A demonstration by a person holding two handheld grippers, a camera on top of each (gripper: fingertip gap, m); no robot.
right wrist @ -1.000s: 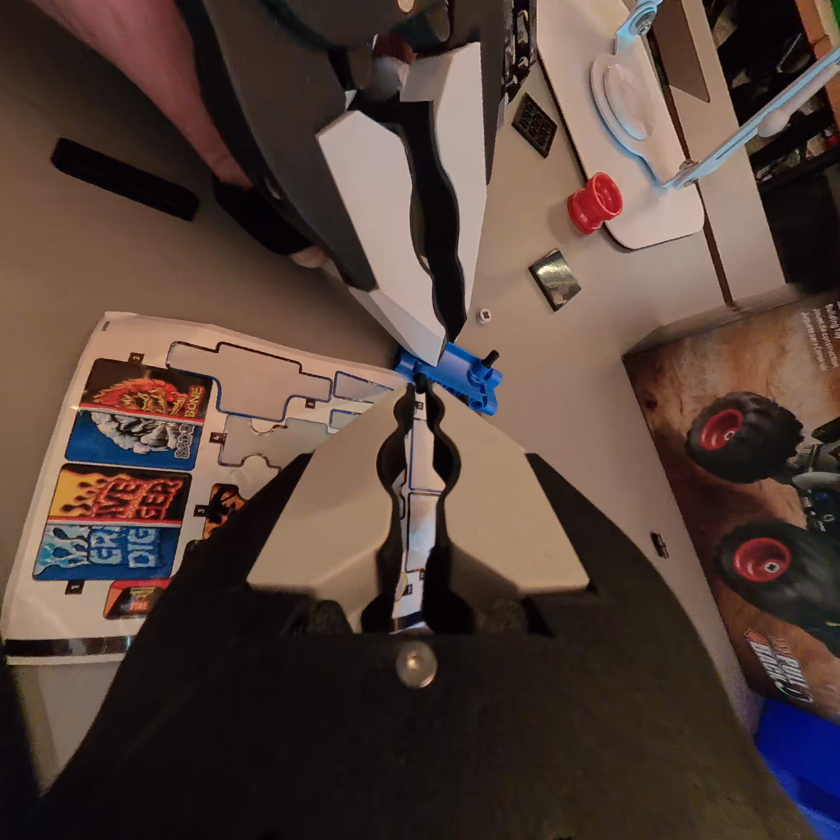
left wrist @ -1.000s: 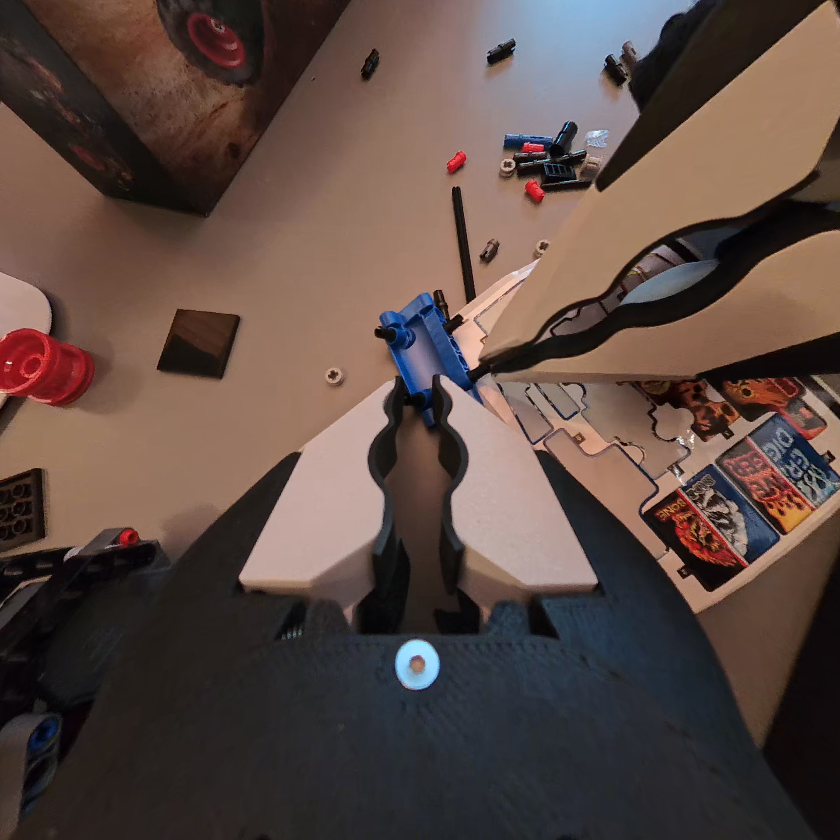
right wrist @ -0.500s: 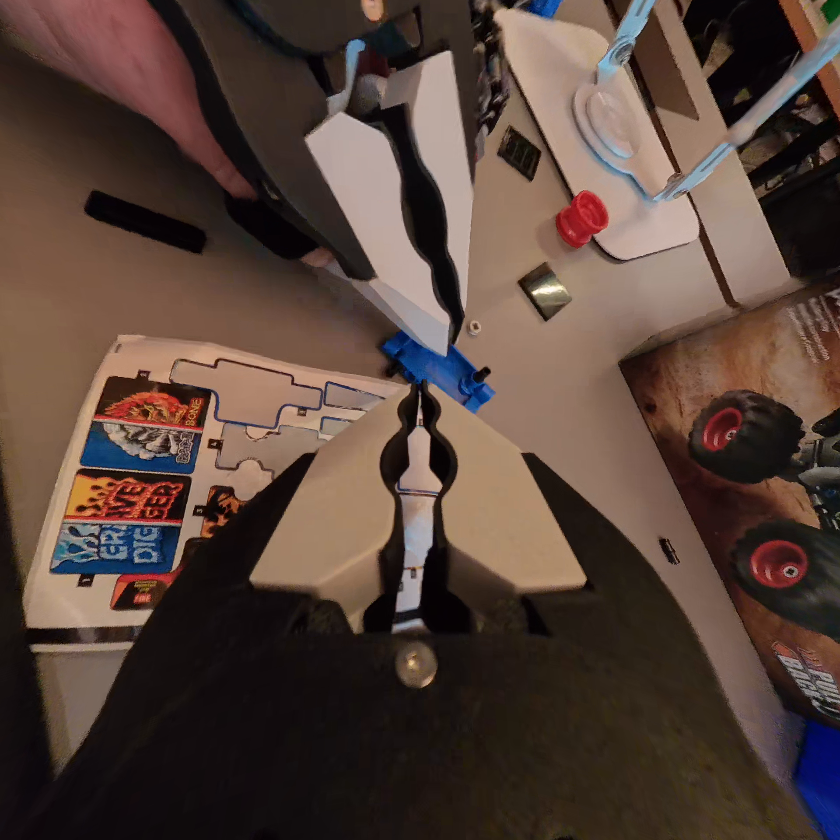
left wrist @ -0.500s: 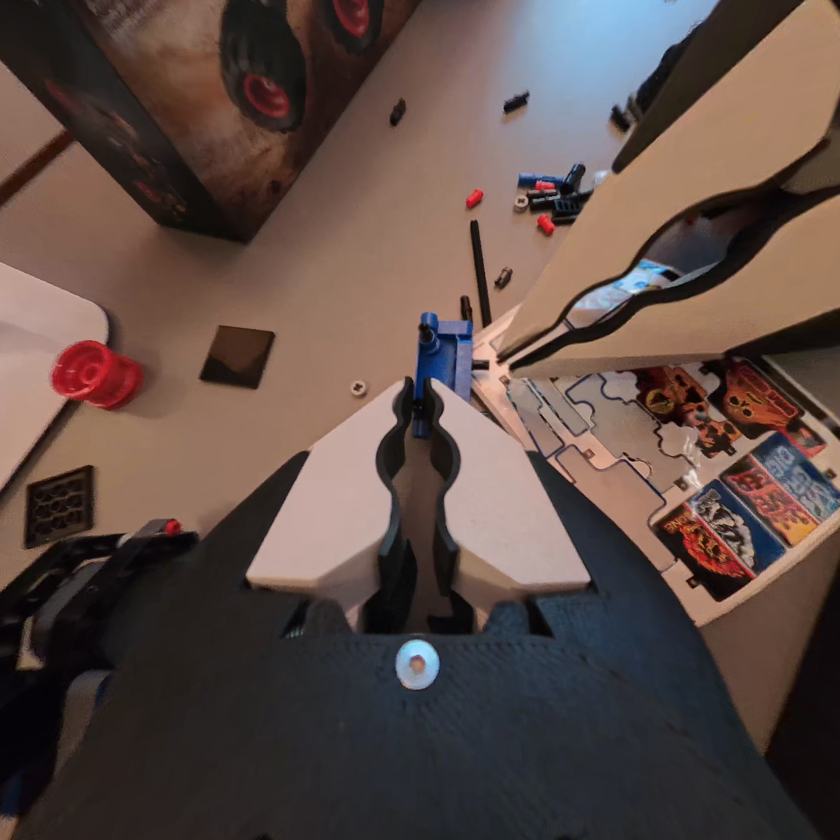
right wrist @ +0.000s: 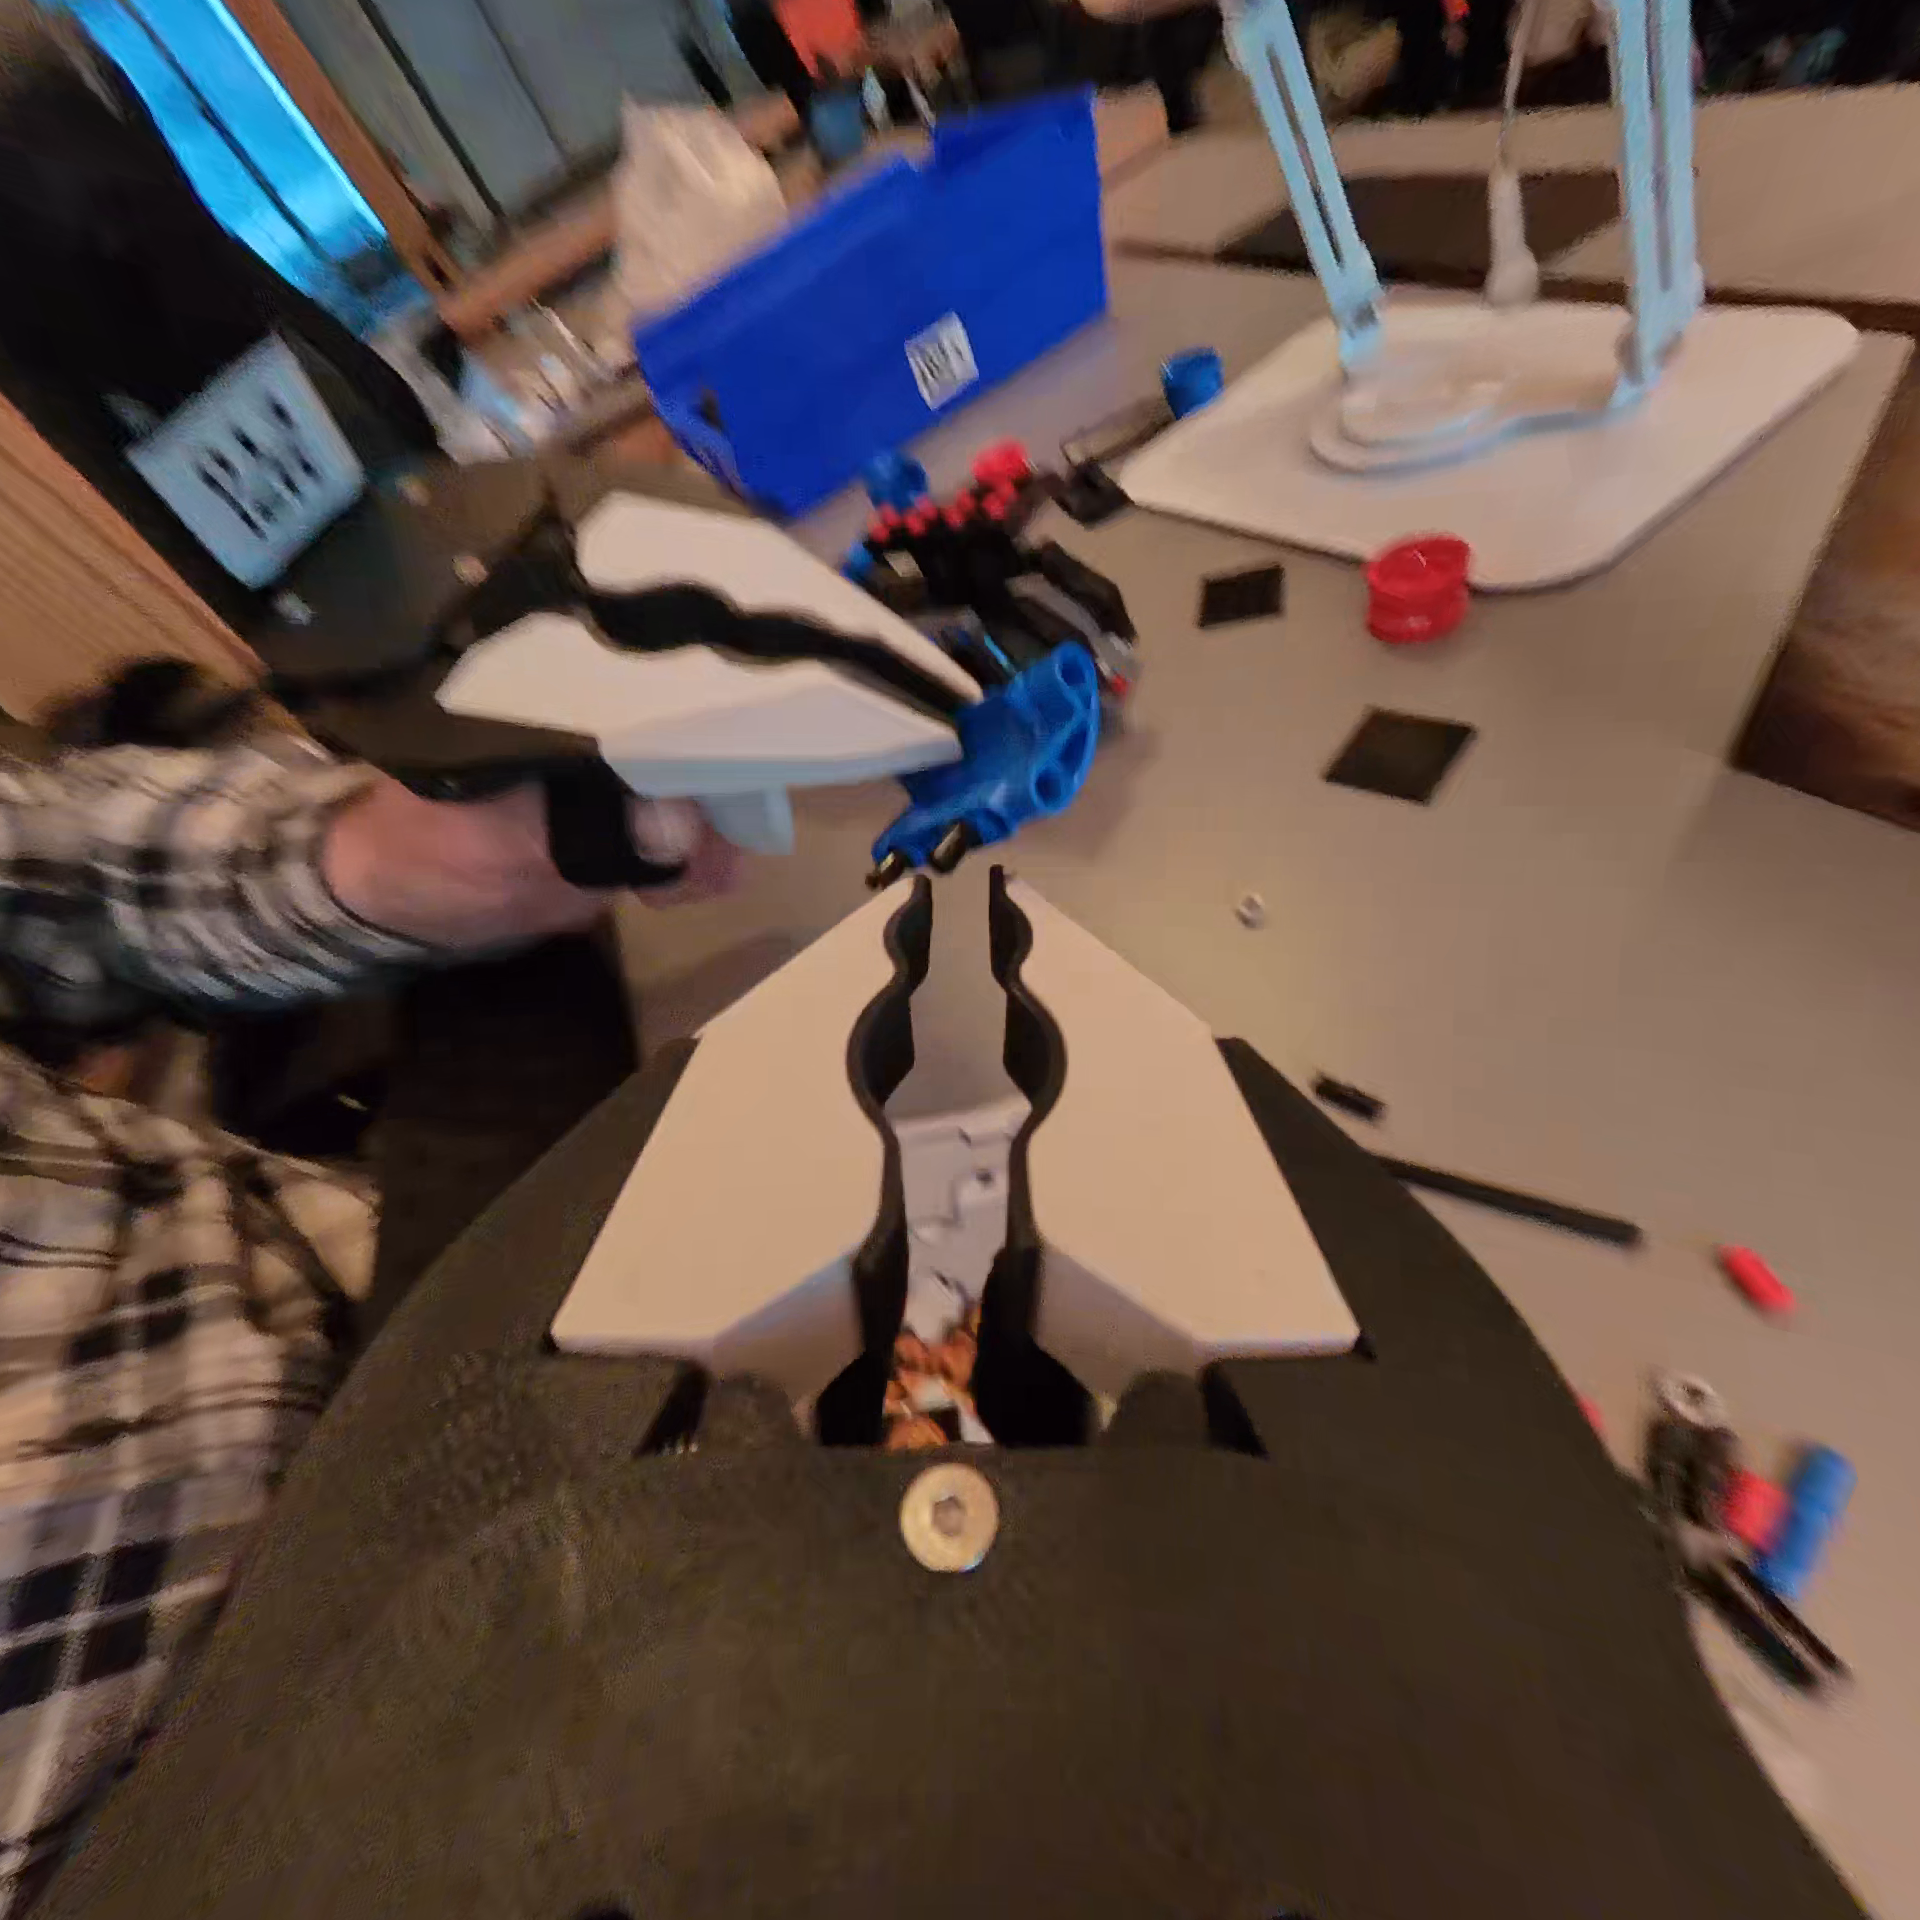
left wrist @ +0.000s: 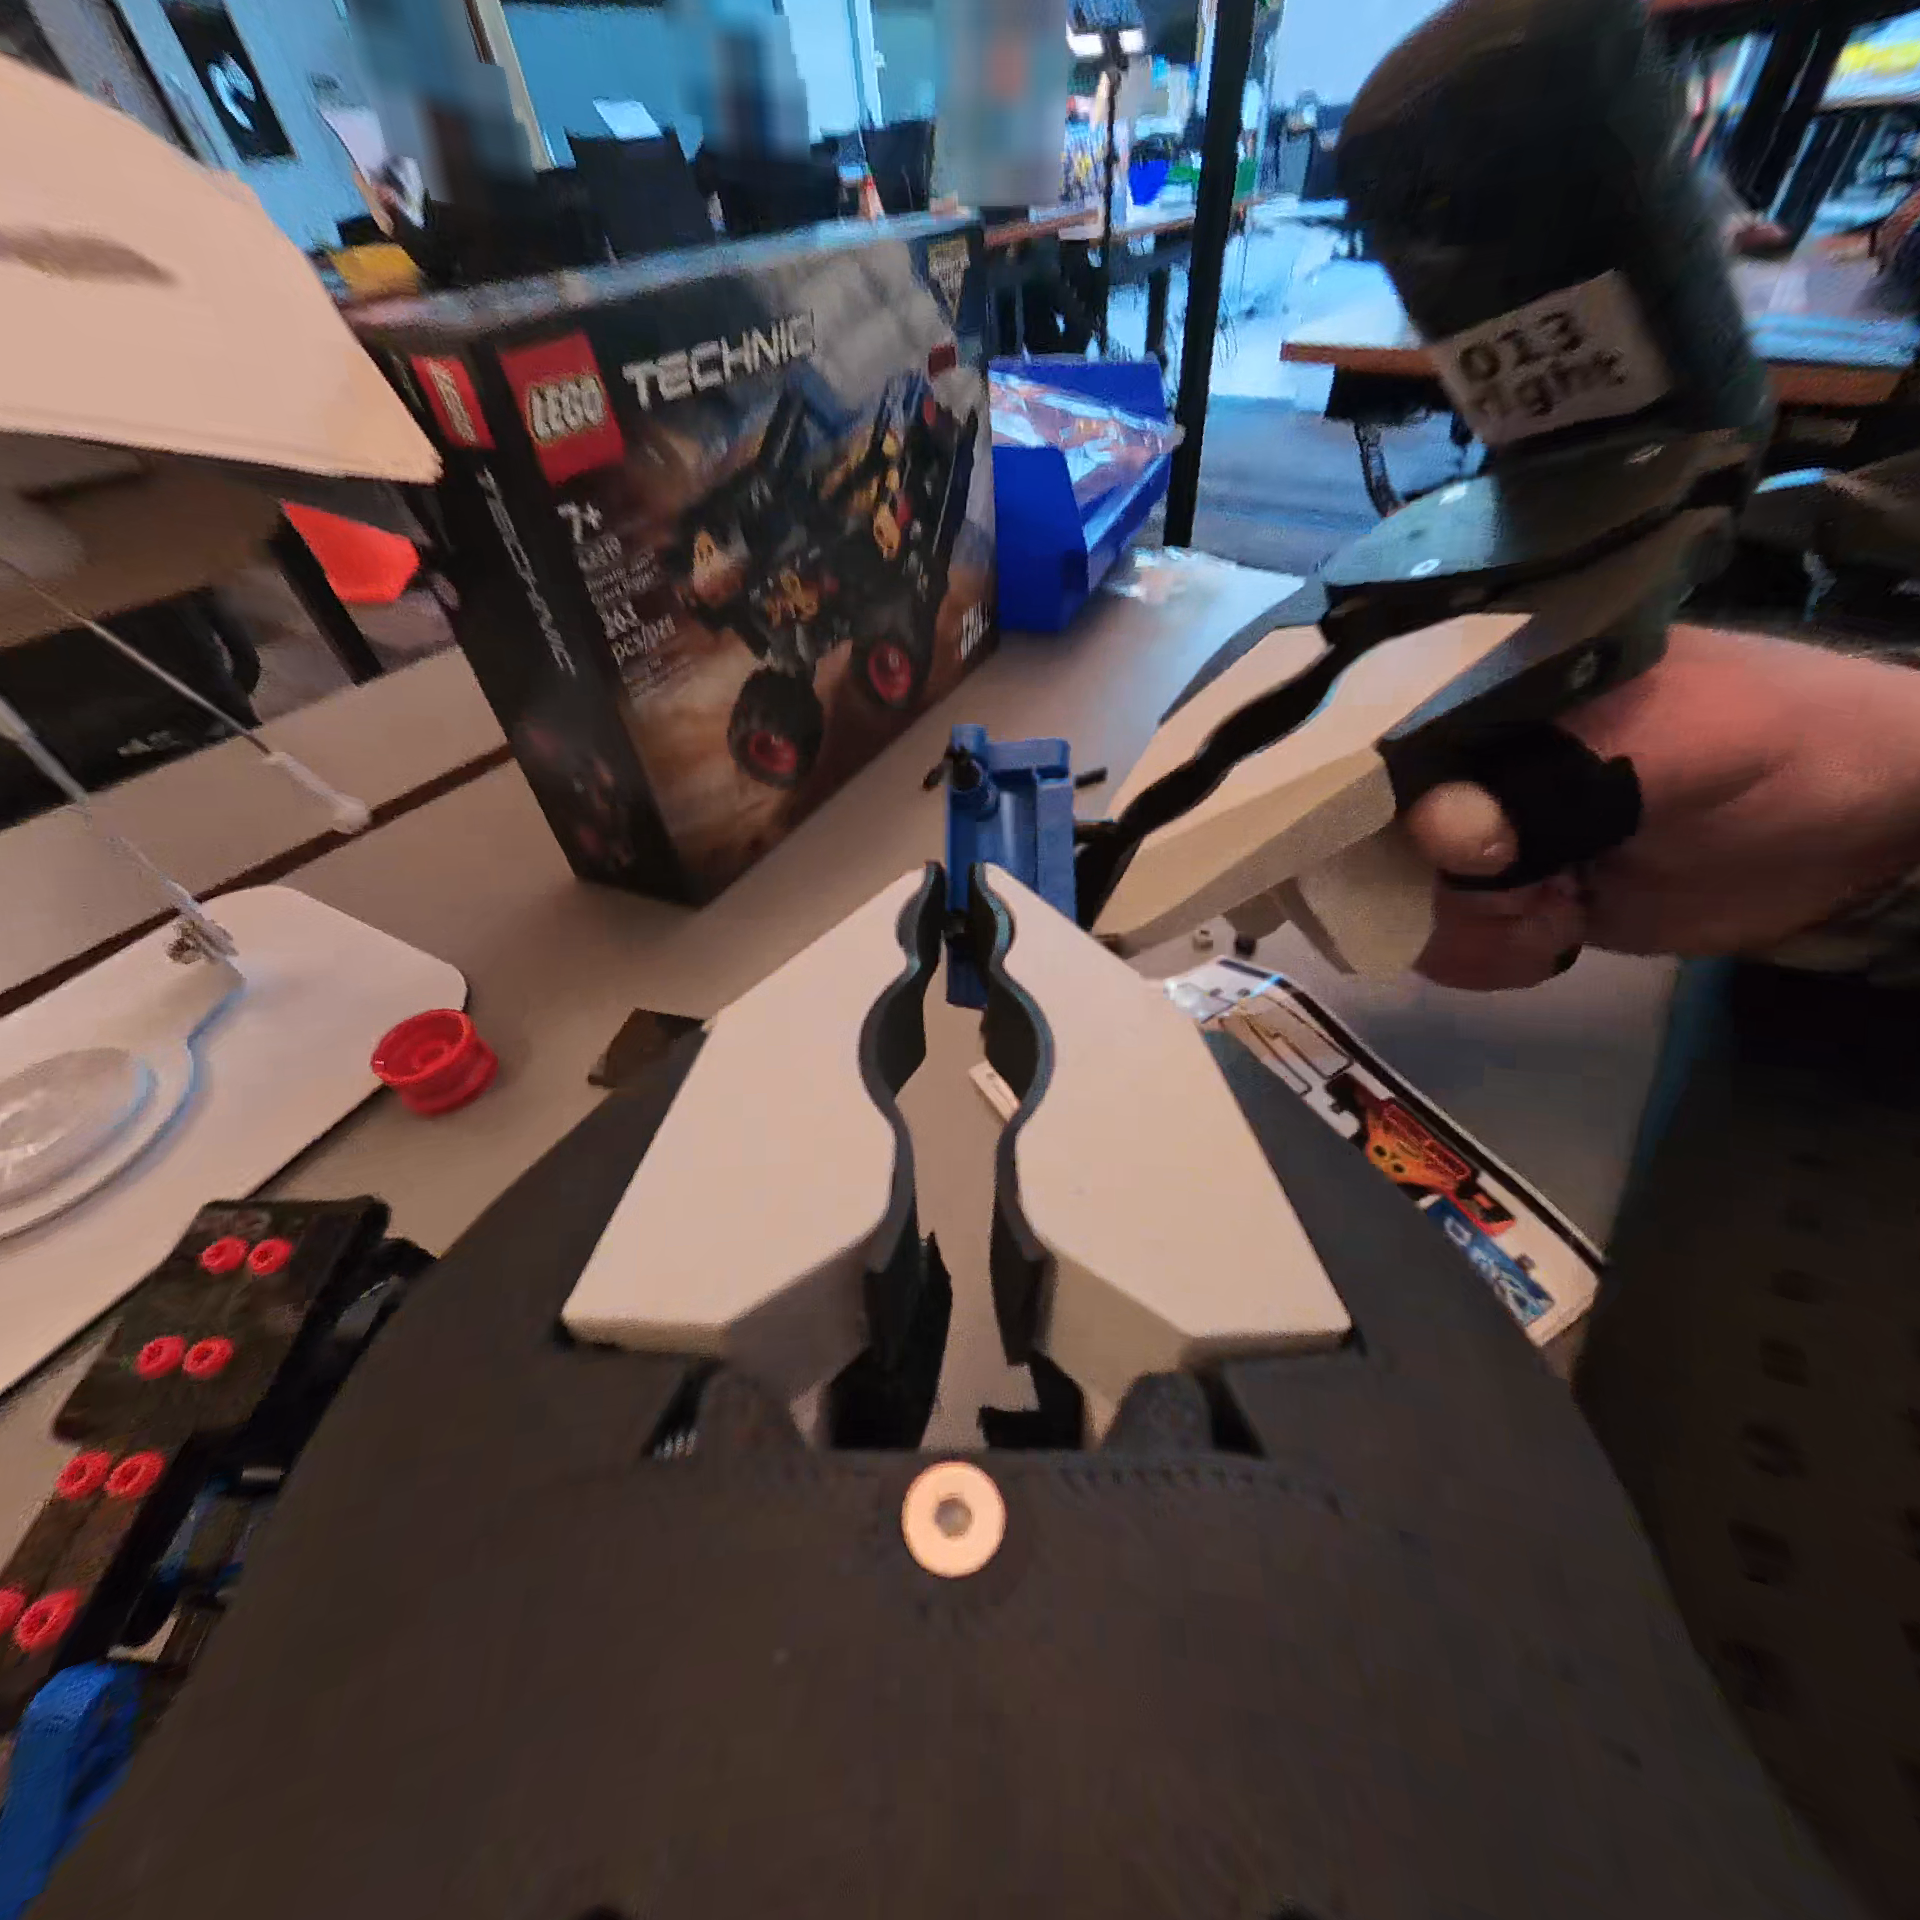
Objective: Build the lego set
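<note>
The left tool (left wrist: 958, 883) has lifted its pinched blue piece (left wrist: 1006, 821) toward the printed box (left wrist: 727, 520); the right tool (right wrist: 956, 894) is parted, empty.

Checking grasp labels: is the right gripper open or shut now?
Open: right gripper fingertips stand apart, empty, just short of the blue piece.

The left gripper (left wrist: 958, 902) has smooth matt pale plastic fingers (left wrist: 790, 1122) lined with black ridged rubbery pads, set on a black body of rough printed texture with a shiny metal screw (left wrist: 953, 1518). The blue piece (left wrist: 1006, 821) is glossy plastic. The set box (left wrist: 727, 540) is printed card with a slight sheen, the red wheel hub (left wrist: 434, 1060) is shiny plastic, and the table (left wrist: 582, 935) is matt grey.
</note>
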